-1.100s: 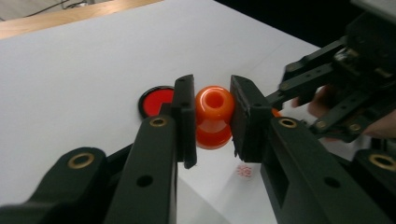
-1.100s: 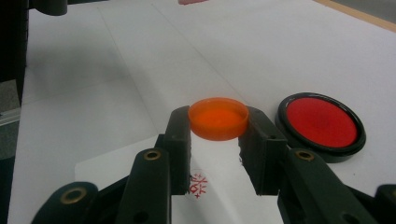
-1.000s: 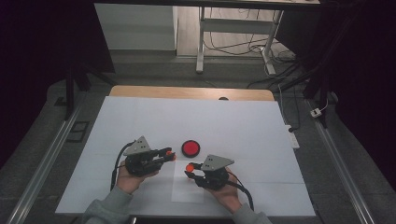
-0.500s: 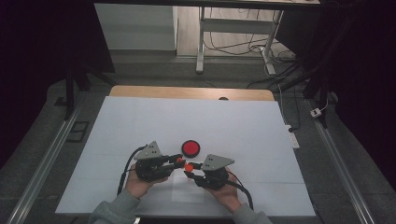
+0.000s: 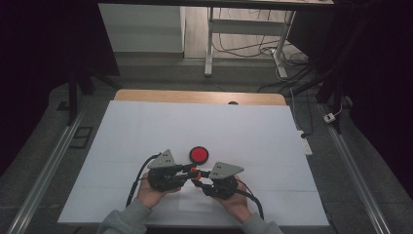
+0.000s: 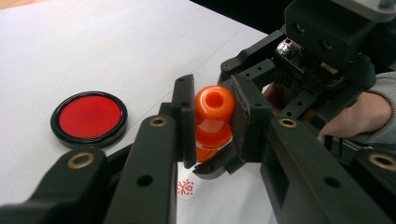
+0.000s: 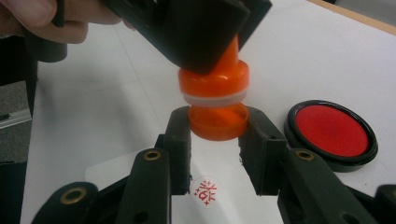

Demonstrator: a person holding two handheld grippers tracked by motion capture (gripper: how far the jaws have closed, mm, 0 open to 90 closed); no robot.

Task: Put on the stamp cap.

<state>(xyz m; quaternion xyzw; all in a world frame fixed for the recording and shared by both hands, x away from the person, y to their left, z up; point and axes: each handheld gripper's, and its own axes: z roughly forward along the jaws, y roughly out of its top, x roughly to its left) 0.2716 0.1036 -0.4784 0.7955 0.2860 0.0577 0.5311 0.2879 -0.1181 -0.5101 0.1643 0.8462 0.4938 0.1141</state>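
Note:
An orange stamp (image 5: 194, 171) hangs just above the table between the two grippers. My left gripper (image 6: 212, 112) is shut on its round knob (image 6: 214, 103), with a jaw on each side. My right gripper (image 7: 217, 128) is shut on the orange cap (image 7: 218, 122) at the stamp's lower end, just under the white band on the stamp body (image 7: 214, 80). In the high view the left gripper (image 5: 187, 170) and right gripper (image 5: 199, 174) meet tip to tip near the table's front edge.
A round red ink pad (image 5: 198, 154) in a black rim lies on the white table (image 5: 146, 126) just behind the grippers. A red stamped mark (image 7: 205, 191) sits on a white card (image 5: 195, 202) below the jaws. Room is free on the table to the left, right and behind.
My left gripper has moved right to meet the right gripper and now grips the stamp's knob. The right gripper has stayed nearly in place.

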